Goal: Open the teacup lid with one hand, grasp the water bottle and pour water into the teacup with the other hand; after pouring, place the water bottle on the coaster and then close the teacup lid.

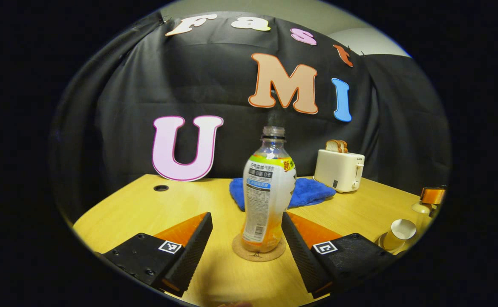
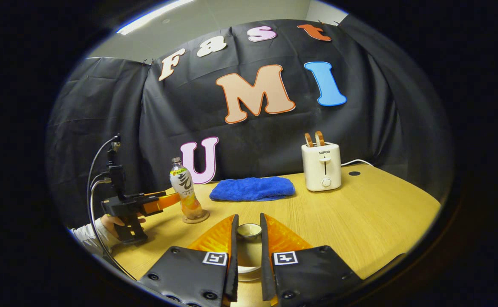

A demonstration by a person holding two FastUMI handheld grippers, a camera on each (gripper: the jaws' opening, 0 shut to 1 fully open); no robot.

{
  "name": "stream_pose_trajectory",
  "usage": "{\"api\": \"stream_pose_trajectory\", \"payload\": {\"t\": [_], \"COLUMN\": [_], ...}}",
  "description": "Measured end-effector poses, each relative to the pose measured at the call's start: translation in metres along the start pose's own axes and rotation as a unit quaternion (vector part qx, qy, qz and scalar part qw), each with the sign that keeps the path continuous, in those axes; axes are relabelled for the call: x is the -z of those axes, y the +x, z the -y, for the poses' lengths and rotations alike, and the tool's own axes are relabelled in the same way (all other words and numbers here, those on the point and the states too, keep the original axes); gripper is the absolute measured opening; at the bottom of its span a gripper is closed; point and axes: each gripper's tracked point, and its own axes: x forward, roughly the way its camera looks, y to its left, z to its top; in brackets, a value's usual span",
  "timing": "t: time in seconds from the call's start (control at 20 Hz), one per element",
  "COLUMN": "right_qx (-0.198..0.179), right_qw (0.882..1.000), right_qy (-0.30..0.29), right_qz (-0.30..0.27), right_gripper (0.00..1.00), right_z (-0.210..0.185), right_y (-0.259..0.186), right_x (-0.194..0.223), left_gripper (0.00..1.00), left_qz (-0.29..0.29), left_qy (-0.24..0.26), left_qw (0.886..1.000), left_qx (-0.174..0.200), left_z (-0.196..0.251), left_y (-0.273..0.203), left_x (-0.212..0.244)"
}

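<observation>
Left gripper [image 1: 247, 238]: jaws stand wide apart, one finger on each side of the water bottle [image 1: 267, 192], with clear table visible between each finger and the bottle. No contact on either side. In the right gripper view the same gripper [image 2: 174, 198] sits just beside the bottle [image 2: 185, 189], held by a hand [image 2: 113, 224] at the left edge of the table.

Water bottle: upright, cap off, standing on the round coaster [image 1: 258, 250]. A band of orange liquid shows at its base.

Right gripper [image 2: 247, 232]: fingers drawn to a narrow gap around the knob of the teacup lid [image 2: 249, 230]. The lid's broad rim shows lower down between the fingers. Whether both fingers actually press on the knob cannot be told.

Teacup [image 1: 398, 234]: seen at the right edge of the left gripper view, on the table [image 2: 359, 217], well apart from the bottle; whether it stands upright or tilted cannot be told there.

Other items: a blue cloth [image 2: 252, 189] lies behind the bottle near the wall; a white toaster [image 2: 321, 166] with bread in its slots stands to the cloth's right.
</observation>
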Motion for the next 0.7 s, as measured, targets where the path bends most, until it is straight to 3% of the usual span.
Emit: {"api": "stream_pose_trajectory", "payload": {"t": [0.2, 0.25, 0.4, 0.45, 0.7], "right_qx": [-0.006, -0.006, -0.011, -0.014, -0.024], "right_qw": [1.0, 1.0, 1.0, 1.0, 0.999], "right_qy": [0.005, 0.005, 0.004, 0.001, -0.023], "right_qz": [-0.005, -0.006, -0.006, -0.007, -0.016], "right_gripper": [0.28, 0.22, 0.28, 0.25, 0.25], "right_z": [-0.004, -0.004, -0.009, -0.011, -0.019], "right_y": [0.009, 0.011, 0.015, 0.016, 0.02], "right_x": [0.012, 0.015, 0.018, 0.019, 0.03], "left_gripper": [0.95, 0.95, 0.95, 0.95, 0.97], "left_qz": [0.028, 0.035, 0.048, 0.055, 0.071], "left_qy": [0.028, 0.036, 0.058, 0.064, 0.059], "left_qw": [0.999, 0.999, 0.997, 0.996, 0.995], "left_qx": [-0.006, -0.007, -0.012, -0.017, -0.026], "left_z": [-0.003, -0.003, -0.004, -0.006, -0.007], "left_y": [-0.038, -0.047, -0.07, -0.08, -0.098], "left_x": [-0.02, -0.025, -0.036, -0.04, -0.045]}}
